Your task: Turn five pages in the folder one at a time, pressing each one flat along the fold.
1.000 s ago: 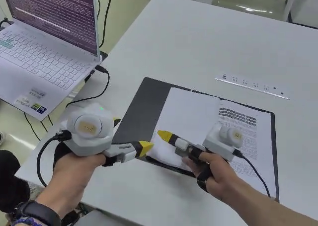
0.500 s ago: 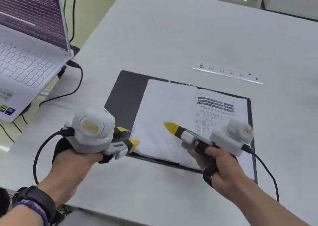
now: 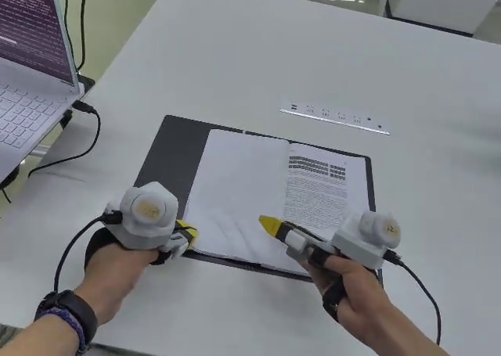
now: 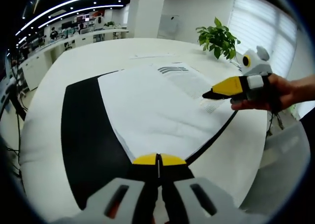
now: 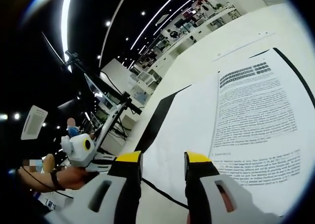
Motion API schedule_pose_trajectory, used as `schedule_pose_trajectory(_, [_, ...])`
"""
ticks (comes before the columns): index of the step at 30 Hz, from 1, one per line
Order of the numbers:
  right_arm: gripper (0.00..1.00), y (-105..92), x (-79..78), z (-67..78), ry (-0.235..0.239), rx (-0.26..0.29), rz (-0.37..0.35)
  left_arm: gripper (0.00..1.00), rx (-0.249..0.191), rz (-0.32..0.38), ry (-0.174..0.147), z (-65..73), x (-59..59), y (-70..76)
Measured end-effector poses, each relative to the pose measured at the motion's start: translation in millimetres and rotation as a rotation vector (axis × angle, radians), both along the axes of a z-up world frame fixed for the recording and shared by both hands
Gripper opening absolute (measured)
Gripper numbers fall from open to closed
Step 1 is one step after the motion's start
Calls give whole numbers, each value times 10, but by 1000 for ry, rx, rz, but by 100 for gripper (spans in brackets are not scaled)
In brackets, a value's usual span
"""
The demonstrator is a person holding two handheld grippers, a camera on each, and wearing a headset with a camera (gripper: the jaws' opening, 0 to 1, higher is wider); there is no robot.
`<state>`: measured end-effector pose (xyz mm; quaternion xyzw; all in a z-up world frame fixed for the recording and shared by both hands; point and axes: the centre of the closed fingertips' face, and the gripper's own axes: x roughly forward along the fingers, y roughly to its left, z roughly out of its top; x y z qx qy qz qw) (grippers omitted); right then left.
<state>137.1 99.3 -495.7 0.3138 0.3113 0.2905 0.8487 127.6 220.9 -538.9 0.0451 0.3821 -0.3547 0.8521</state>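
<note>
The folder point(image 3: 168, 156) lies open on the white table, black cover flat, with a blank white page point(image 3: 235, 188) on its left and a printed page point(image 3: 325, 192) on its right. My left gripper point(image 3: 186, 232) sits at the folder's near left edge with its jaws shut; in the left gripper view its yellow tips point(image 4: 158, 159) meet just before the blank page point(image 4: 152, 111), with nothing seen between them. My right gripper point(image 3: 270, 224) hovers low over the near part of the pages. Its jaws point(image 5: 162, 157) stand open and empty above the fold, the printed page point(image 5: 256, 111) to their right.
A laptop point(image 3: 23, 66) stands at the far left, its cable point(image 3: 82, 141) trailing toward the folder. A white strip point(image 3: 333, 117) lies beyond the folder. Bare table surrounds the folder. A potted plant point(image 4: 219, 34) stands in the room behind.
The head camera has swung right, sliding the laptop out of frame. My left gripper has drawn back left, away from the right gripper's tip. The pages lie as before.
</note>
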Motion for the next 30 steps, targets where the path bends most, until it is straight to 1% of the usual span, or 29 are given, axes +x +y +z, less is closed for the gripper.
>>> schedule_pose_trajectory(1, [31,-3,-8,-4,-2,-1,7,0,8,-1,6,-33,-10,7])
schedule_pose_trajectory(3, [29,-16,-11,-34,-1,-13,15,0,69,-26,8,-109,-53,64])
schedule_pose_trajectory(4, [29,-17,-6,-35,-2,-19,20,0,118,-48,13,-167,-91,109])
schedule_pose_trajectory(5, [28,-20,9,-37,-3,-21,22,0,141,-56,17,-202,-114,129])
schedule_pose_trajectory(6, [28,-25,32,-36,-5,-21,24,0,145,-59,22,-228,-137,127])
schedule_pose_trajectory(7, [27,-35,69,-28,-10,-19,23,0,118,-34,8,-203,-128,110])
schedule_pose_trajectory(8, [25,-39,94,-20,-13,-15,22,0,115,-26,23,-205,-137,113])
schedule_pose_trajectory(10, [23,-45,168,-14,-23,-16,25,0,113,-27,20,-193,-130,110])
schedule_pose_trajectory(13, [20,-67,282,-45,-31,-38,26,0,110,-12,29,-194,-128,115])
schedule_pose_trajectory(15, [17,-96,363,-53,-42,-55,13,0,110,-9,26,-197,-127,117])
schedule_pose_trajectory(17, [11,-113,437,-16,-60,-34,-10,0,107,-3,21,-197,-127,120])
schedule_pose_trajectory(18, [9,-129,469,-19,-61,-29,-19,0,105,1,19,-196,-127,121])
schedule_pose_trajectory(21, [6,-154,537,-88,-54,-39,-32,0,103,10,18,-205,-119,125])
schedule_pose_trajectory(23, [5,-162,574,-129,-42,-37,-39,0,107,9,18,-199,-123,124])
schedule_pose_trajectory(26, [2,-179,634,-173,-34,-30,-50,0,112,21,39,-192,-115,121])
schedule_pose_trajectory(30, [0,-231,717,-265,-17,-33,-69,0,120,26,46,-204,-117,123])
